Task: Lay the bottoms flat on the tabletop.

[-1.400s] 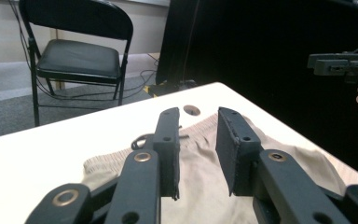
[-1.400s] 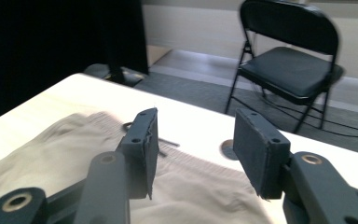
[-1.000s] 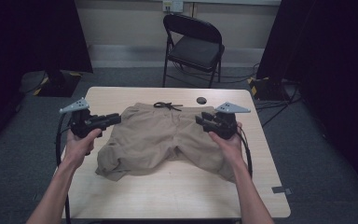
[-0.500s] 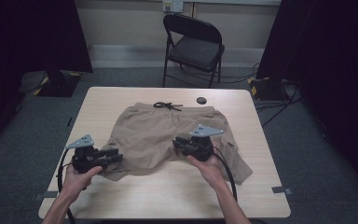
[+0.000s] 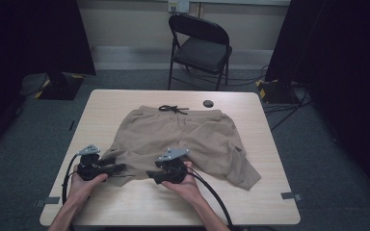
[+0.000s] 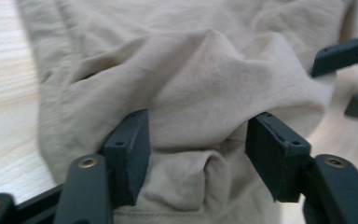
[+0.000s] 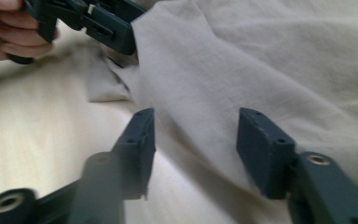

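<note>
Bench [image 5: 270, 202]: light wood. Tan shorts [image 5: 192, 139] spread flat across its middle, waistband and black drawstring [image 5: 172, 109] on the far side. Left gripper [image 6: 198, 144] at the shorts' near-left hem, fingers wide apart with a cloth fold between them, not clamped. Right gripper [image 7: 193, 140] at the near hem toward centre, fingers wide apart over cloth

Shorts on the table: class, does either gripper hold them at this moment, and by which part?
Neither holds them yet. The left gripper stands open around a fold at a leg hem of the shorts; the right gripper stands open over that leg's edge.
</note>
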Available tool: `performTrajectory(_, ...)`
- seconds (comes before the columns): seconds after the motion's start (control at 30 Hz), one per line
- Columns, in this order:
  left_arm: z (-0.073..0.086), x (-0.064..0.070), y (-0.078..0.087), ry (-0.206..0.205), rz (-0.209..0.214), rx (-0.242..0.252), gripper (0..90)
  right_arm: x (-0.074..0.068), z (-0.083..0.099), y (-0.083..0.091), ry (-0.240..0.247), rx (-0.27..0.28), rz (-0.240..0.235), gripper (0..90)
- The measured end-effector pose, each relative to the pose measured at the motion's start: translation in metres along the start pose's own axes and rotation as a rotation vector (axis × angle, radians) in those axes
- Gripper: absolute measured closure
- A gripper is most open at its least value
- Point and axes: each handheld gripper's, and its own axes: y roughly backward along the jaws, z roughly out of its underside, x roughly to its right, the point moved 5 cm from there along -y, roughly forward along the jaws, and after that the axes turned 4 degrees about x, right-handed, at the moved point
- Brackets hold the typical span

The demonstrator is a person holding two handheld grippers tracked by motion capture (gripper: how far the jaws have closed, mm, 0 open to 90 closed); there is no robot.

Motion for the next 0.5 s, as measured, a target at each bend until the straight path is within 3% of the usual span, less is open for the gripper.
performTrajectory(0.07, 0.003, -0.004, -0.003, -0.001, -0.030, -0.015, 47.3, 0.001, -0.001, -0.006, -0.003, 0.000, 0.007, 42.3)
performTrajectory(0.23, 0.003, -0.008, -0.003, 0.015, -0.028, 0.001, 54.8, 0.007, -0.002, -0.019, 0.007, -0.020, 0.035, 42.2)
performTrajectory(0.27, 0.003, -0.008, -0.001, 0.024, -0.018, 0.004, 56.7, 0.010, -0.001, -0.026, 0.017, -0.053, 0.046, 61.8)
performTrajectory(0.3, 0.002, -0.006, -0.001, 0.021, -0.015, 0.008, 56.7, 0.011, -0.002, -0.027, 0.022, -0.047, 0.042, 70.7)
performTrajectory(0.33, 0.002, -0.006, -0.001, 0.021, -0.015, 0.008, 56.7, 0.011, -0.002, -0.027, 0.022, -0.047, 0.042, 70.7)
performTrajectory(0.37, -0.002, -0.002, 0.004, 0.002, -0.011, 0.024, 56.2, 0.013, -0.009, -0.029, 0.015, -0.045, 0.030, 87.9)
performTrajectory(0.5, -0.014, 0.014, 0.016, -0.021, 0.026, 0.107, 53.2, 0.019, -0.028, -0.025, -0.006, 0.000, 0.025, 90.0)
